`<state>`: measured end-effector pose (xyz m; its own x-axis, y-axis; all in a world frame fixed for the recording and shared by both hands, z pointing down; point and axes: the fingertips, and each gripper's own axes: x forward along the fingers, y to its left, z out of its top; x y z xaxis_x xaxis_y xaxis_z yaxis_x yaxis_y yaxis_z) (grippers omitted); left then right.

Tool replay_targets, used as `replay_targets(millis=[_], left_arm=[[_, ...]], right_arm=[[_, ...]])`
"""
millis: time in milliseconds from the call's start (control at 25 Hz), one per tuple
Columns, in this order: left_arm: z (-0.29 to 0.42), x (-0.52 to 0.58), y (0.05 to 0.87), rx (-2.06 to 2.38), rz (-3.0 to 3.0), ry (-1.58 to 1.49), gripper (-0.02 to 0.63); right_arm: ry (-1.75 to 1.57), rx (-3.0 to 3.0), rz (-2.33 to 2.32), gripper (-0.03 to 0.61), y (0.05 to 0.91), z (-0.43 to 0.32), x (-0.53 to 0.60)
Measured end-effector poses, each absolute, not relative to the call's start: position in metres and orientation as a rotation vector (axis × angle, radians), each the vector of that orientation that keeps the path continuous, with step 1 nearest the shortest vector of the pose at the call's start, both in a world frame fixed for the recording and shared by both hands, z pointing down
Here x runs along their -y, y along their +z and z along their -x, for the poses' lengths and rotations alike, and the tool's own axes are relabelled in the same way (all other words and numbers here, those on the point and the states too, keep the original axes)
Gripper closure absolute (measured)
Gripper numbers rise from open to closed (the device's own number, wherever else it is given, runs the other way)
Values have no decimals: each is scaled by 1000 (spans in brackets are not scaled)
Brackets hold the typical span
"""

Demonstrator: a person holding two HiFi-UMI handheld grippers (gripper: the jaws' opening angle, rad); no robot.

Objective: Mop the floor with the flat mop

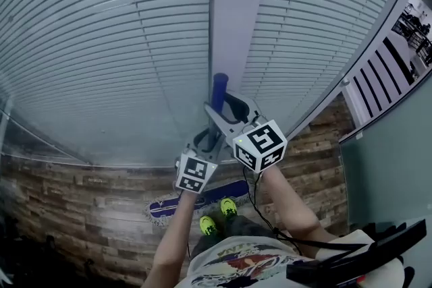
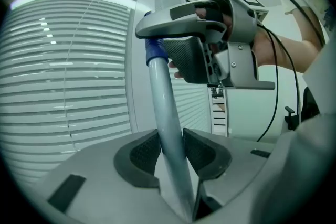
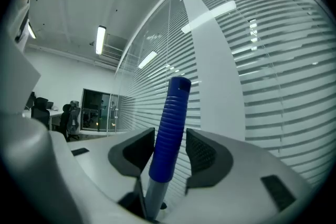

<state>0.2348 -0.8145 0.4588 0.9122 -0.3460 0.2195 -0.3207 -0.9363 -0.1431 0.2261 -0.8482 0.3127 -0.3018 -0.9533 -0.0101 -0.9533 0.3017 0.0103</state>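
The left tool clamps the smooth, stiff grey pole. Above it, the right tool clamps the ribbed blue grip, the surer hold. The mop head lies far below; it probably handles light but lever-long.

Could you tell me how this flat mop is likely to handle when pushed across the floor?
The mop pole looks like rigid tube, so it probably pushes without flexing. The ribbed blue grip likely resists slipping in the right claw. The wide mop head lies flat, so it should slide, not tip.
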Motion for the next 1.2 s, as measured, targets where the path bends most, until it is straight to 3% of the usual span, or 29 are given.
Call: replay_targets(millis=[240,600,800,1080,1200], left_arm=[[-222,762,453,-438,2968,-280,486],[-204,635,386,-233,2804,-170,456],[-207,566,388,-324,2851,-135,460],[-219,469,416,-615,2803,-181,482],[-215,439,426,-653,2857,-242,545]], right_arm=[[-2,-2482,1776,436,308,-208,797],[10,-2572,1544,449,300,-169,663],[56,-2592,1441,453,302,-167,587],[41,-2660,1245,454,315,-167,469],[45,-2716,1203,454,322,-159,428]])
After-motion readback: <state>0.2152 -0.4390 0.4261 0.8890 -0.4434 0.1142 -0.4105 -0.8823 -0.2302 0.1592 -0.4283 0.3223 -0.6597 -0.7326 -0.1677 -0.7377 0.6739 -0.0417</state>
